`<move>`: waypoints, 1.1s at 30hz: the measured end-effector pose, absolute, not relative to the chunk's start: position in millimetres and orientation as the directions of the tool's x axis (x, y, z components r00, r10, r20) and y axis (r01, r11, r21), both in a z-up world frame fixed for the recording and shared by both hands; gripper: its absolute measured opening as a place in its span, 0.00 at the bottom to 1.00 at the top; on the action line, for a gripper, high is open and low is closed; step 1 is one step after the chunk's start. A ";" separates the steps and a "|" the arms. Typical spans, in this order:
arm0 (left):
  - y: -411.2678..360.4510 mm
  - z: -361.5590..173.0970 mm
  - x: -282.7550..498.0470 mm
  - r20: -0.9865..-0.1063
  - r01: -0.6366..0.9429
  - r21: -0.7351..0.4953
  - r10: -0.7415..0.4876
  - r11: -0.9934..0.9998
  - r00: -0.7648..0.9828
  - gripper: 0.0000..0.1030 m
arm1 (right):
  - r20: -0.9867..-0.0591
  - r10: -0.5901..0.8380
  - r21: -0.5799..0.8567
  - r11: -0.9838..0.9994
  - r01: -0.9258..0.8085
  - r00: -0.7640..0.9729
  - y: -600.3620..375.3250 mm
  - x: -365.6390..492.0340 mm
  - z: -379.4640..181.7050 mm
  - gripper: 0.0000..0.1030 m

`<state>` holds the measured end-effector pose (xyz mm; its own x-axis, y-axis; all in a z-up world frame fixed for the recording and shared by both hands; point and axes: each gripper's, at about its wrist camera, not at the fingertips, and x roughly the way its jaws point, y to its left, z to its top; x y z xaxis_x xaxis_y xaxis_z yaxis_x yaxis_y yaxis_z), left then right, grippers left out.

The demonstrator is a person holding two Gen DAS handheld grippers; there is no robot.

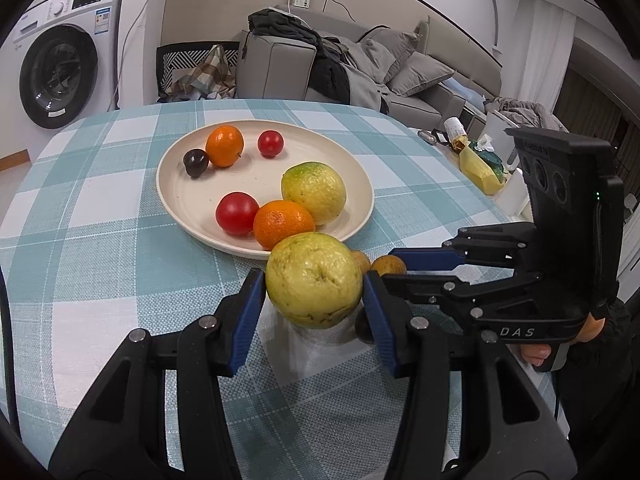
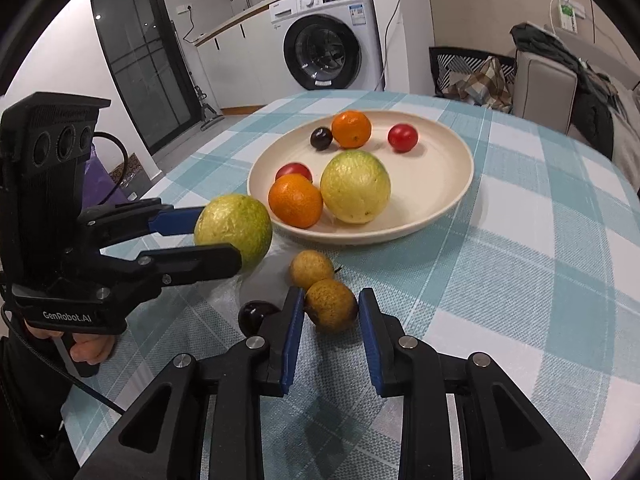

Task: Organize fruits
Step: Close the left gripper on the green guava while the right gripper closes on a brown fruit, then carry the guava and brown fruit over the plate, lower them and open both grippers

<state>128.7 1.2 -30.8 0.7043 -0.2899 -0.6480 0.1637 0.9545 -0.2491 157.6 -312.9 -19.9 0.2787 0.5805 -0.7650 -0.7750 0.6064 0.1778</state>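
Observation:
My left gripper (image 1: 314, 292) is shut on a yellow-green guava (image 1: 314, 280) and holds it just above the cloth near the plate's front rim; it also shows in the right wrist view (image 2: 234, 232). My right gripper (image 2: 330, 312) is open around a small brown fruit (image 2: 331, 310) on the table, with a gap on the right side. A second brown fruit (image 2: 311, 269) and a dark plum (image 2: 256, 314) lie beside it. The cream plate (image 2: 452, 168) holds another guava (image 2: 355, 186), two oranges, two red tomatoes and a dark plum.
The round table has a teal checked cloth (image 1: 100, 240). A yellow bag and clutter (image 1: 480, 168) sit at its right edge. A washing machine (image 2: 328, 36), a chair and a sofa (image 1: 420, 76) stand beyond the table.

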 end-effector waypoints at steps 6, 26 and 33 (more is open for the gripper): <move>6.0 -28.2 129.3 -0.641 0.151 -0.249 -0.280 0.957 0.715 0.46 | -0.764 0.577 0.163 0.604 -0.780 0.288 -312.5 155.2 -19.2 0.28; 25.3 -6.1 128.5 -0.562 0.074 -0.229 -0.194 0.970 0.804 0.46 | -0.627 0.681 0.231 0.626 -0.745 0.378 -328.5 157.4 10.2 0.28; 26.3 -2.5 131.0 -0.550 0.050 -0.202 -0.156 0.978 0.821 0.46 | -0.611 0.681 0.238 0.643 -0.728 0.403 -328.9 161.4 12.6 0.28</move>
